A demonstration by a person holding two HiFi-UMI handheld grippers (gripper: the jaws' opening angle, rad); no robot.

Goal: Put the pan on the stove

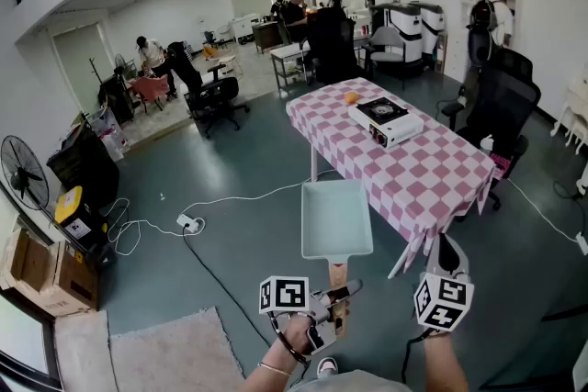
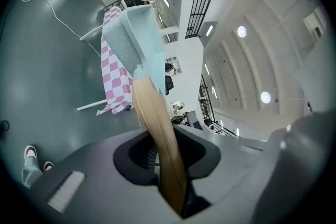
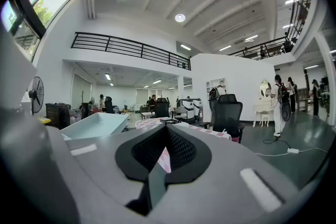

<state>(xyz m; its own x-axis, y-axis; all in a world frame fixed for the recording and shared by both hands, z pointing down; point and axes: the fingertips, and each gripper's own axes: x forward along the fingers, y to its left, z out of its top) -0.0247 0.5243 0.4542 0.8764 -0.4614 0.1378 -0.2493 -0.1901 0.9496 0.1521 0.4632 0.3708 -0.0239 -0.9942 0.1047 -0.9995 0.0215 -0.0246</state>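
A light teal rectangular pan (image 1: 336,218) hangs level over the floor, just short of the table's near corner. My left gripper (image 1: 338,294) is shut on the pan's wooden handle (image 1: 338,275); in the left gripper view the handle (image 2: 160,134) runs out between the jaws to the pan (image 2: 137,34). The white portable stove (image 1: 387,121) with a black burner sits on the pink checked table (image 1: 432,170), beyond the pan. My right gripper (image 1: 447,252) is held to the right of the pan, shut and empty. In the right gripper view, it (image 3: 167,131) points at the table, with the pan (image 3: 97,124) on its left.
An orange ball (image 1: 351,96) lies on the table behind the stove. A white cable and power strip (image 1: 188,222) cross the floor at left, and a pale rug (image 1: 156,353) lies near my feet. Black office chairs (image 1: 501,110) stand right of the table.
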